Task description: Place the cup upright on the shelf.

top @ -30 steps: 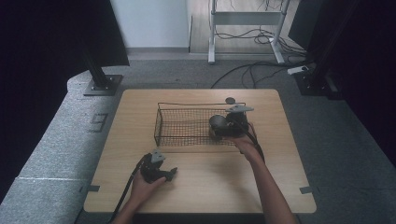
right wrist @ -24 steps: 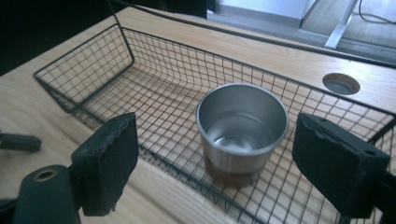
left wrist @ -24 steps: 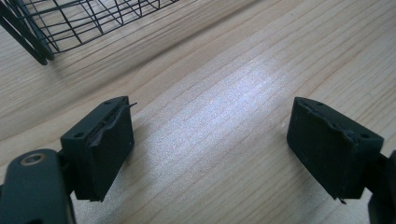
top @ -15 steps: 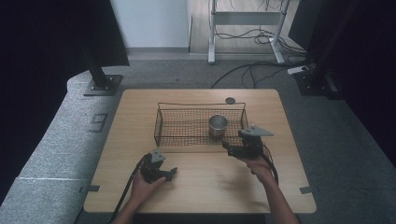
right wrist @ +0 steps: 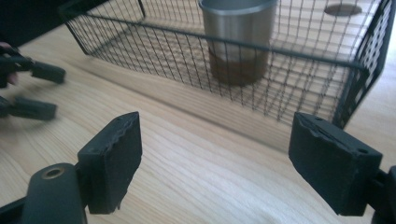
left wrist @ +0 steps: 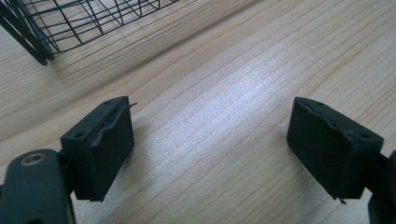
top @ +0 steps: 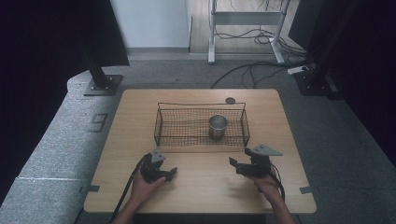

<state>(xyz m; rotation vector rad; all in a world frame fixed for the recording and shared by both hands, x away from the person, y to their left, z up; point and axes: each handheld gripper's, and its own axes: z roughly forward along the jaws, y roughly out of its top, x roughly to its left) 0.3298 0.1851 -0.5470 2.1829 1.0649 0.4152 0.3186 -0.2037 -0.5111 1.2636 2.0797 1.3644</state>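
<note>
A second ago our right tool [top: 240, 166] was over the basket [top: 201, 140] at the cup [top: 217, 126]; now it is back on our side of the table [top: 196, 191], just in front of the basket's near wall, with its jaws spread wide and nothing between them. The cup stands upright inside the basket, toward its right half, on its own — so we judge the placing done and the release clean. Our left tool [top: 161, 172] has not moved: it rests low on the table at the near left, jaws also wide apart and empty. A small dark disc [top: 229, 100] lies on the table beyond the basket. With both tools free, we see no step left here.
</note>
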